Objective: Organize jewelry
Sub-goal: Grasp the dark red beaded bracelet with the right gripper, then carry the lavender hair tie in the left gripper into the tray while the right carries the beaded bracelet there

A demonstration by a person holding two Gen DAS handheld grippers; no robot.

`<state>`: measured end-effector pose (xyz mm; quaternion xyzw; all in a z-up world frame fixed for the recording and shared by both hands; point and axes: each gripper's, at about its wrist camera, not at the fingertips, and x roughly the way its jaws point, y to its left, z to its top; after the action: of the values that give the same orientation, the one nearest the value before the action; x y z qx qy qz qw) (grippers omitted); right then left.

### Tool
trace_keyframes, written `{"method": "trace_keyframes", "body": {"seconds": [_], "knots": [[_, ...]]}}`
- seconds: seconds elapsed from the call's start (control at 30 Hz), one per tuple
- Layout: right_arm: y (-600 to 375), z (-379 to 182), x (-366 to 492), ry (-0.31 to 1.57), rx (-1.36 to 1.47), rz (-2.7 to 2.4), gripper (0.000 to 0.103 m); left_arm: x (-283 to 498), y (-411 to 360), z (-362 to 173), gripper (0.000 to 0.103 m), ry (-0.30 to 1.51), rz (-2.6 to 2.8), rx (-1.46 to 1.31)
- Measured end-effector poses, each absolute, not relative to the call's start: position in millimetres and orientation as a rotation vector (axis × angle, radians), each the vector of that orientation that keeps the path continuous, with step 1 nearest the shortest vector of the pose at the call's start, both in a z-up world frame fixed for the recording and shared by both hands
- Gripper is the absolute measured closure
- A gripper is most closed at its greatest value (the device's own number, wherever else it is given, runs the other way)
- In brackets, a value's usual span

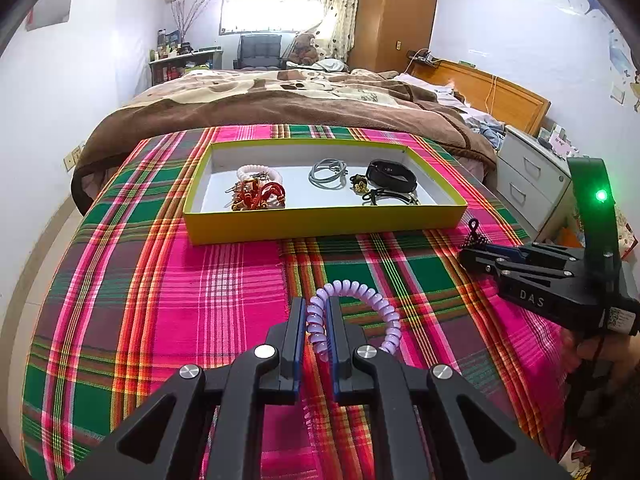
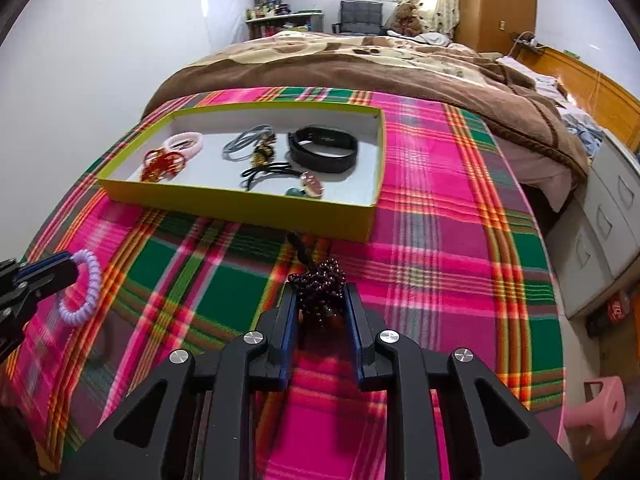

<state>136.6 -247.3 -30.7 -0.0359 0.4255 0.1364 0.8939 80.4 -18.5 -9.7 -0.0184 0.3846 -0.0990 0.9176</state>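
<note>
Loosely coiled lilac spiral bracelet – pinched in left claw.

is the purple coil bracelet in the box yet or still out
Out. The purple coil bracelet is pinched in the left gripper over the plaid cloth, short of the yellow box.

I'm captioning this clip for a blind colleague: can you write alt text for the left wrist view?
The left gripper is shut on a lilac spiral bracelet above a pink and green plaid cloth. Beyond it lies a yellow tray of bracelets and cords; the right gripper holds dark beads at right.
</note>
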Motion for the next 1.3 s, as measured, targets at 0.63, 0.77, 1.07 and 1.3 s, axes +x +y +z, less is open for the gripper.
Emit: {"method": "trace_keyframes", "body": {"seconds": [0.63,0.77,1.07,1.3], "knots": [[-243,-18,115,0.833,-0.016,0.329,0.082,80,-11,-1,0.093,0.772,-0.188,-0.054],[-241,-13,112,0.82,-0.013,0.335,0.082,82,-9,6,0.093,0.758,-0.186,-0.053],[-237,1,113,0.79,0.006,0.351,0.082,96,-5,22,0.093,0.732,-0.177,-0.05],[-236,9,123,0.775,0.026,0.362,0.082,115,1,34,0.093,0.718,-0.167,-0.052]]}}
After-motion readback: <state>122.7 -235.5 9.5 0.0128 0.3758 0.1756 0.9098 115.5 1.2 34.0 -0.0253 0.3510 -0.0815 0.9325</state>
